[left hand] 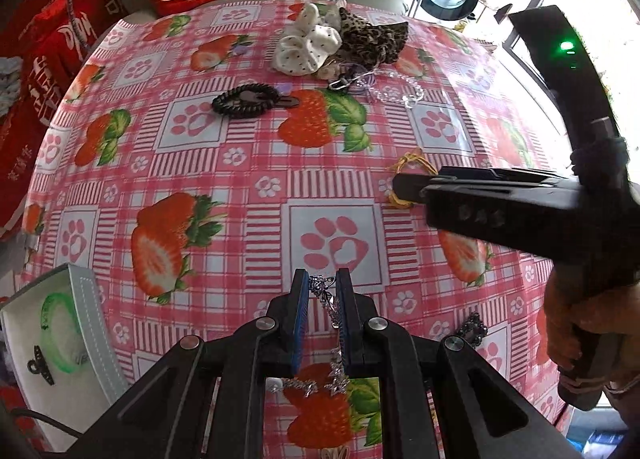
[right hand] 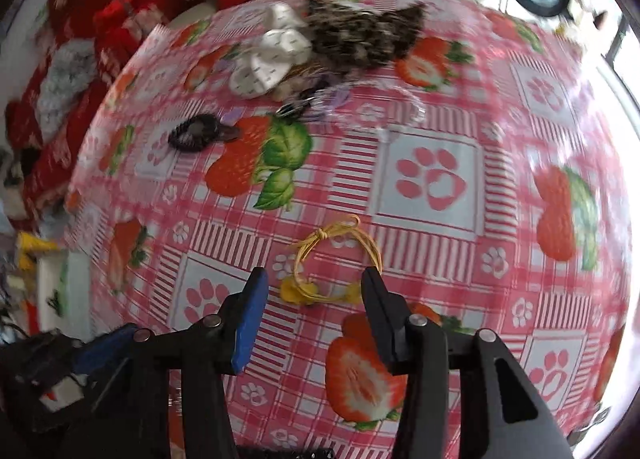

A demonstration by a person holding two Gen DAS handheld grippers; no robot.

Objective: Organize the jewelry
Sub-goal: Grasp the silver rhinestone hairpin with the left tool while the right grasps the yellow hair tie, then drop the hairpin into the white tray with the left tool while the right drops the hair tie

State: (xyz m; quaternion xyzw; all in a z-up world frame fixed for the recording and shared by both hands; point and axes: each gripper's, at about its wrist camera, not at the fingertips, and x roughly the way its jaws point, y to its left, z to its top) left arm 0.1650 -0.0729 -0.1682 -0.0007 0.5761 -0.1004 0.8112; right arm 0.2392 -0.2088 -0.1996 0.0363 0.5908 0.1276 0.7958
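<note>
- The left gripper is nearly closed, pinching a silver rhinestone chain that hangs between its blue pads down towards the strawberry tablecloth.
- A white jewelry box sits at the table's near left corner, to the left of that gripper, holding a green bangle and a black clip.
- The right gripper stands half open and empty; a yellow cord bracelet lies between and just beyond its tips, its loop stretching away from them.
- White characters on the red fabric beside the table are not legible.
</note>
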